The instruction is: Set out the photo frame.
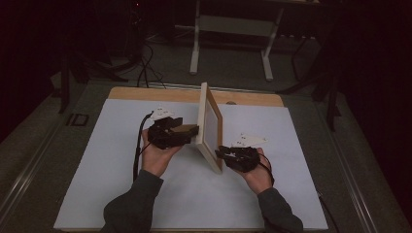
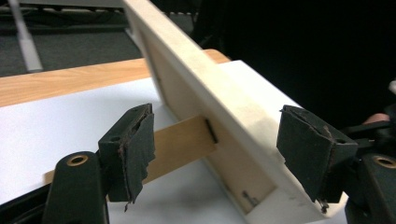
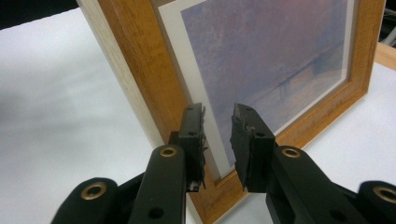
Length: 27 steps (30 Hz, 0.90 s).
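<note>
Both grippers are seen at a wooden picture frame (image 1: pixel 210 127) that stands upright on the white sheet (image 1: pixel 111 165) covering the bench (image 1: pixel 145 93). In the high view the frame is placed near the middle of the sheet, with its edge turned toward the camera.

On the back side of the frame, the left gripper (image 1: pixel 187 130) is held level. Its jaws are spread wide and nothing is pressed by the pads. In the left gripper view, the wooden stand strut (image 2: pixel 182 145) of the frame is seen between the jaws; it comes out of the back panel and runs behind the left pad, but a touch cannot be told. The pale frame edge passes just before the right pad.

At the front side, the right gripper (image 1: pixel 219 152) is held close to the lower near corner of the frame. In the right gripper view (image 3: pixel 218 135) the jaws are partly open with a clear gap between the pads. The brown moulding and the printed picture (image 3: pixel 275 60) are seen just beyond the tips, and nothing is clamped by them.
</note>
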Each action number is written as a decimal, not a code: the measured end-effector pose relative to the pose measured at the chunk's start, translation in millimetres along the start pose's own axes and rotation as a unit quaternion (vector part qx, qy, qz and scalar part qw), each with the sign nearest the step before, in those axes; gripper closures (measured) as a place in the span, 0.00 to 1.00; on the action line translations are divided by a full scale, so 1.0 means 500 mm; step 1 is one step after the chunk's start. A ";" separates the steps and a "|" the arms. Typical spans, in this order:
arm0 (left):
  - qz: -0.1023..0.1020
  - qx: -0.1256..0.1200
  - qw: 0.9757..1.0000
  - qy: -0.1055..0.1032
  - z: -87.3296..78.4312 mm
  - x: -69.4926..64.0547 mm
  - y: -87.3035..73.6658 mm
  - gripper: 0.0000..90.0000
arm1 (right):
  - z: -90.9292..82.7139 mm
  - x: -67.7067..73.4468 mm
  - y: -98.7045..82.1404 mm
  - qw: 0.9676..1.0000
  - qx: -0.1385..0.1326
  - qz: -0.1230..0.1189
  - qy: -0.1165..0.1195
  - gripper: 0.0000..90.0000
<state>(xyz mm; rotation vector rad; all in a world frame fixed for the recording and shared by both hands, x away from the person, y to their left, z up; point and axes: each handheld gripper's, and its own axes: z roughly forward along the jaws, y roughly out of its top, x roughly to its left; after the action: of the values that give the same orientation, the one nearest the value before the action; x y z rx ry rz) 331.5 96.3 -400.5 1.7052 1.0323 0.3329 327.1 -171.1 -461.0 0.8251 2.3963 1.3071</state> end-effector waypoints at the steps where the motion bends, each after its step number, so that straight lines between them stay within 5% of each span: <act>1: 0.001 0.001 1.000 -0.004 0.001 -0.004 0.001 0.32 | 0.001 0.001 0.000 1.000 0.001 0.000 0.000 0.82; 11: 0.013 0.014 0.999 -0.025 0.017 -0.039 -0.007 0.31 | -0.001 -0.001 -0.004 1.000 0.001 0.004 -0.001 0.81; 27: 0.035 0.044 0.998 -0.006 0.048 -0.067 -0.033 0.35 | -0.005 -0.009 -0.015 1.000 0.004 0.009 -0.008 0.80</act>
<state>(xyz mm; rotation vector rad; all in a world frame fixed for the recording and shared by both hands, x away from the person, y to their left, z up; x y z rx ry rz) 319.9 56.0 -415.8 1.8231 0.9930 0.3254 327.0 -179.0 -465.9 0.8573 2.3891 1.2943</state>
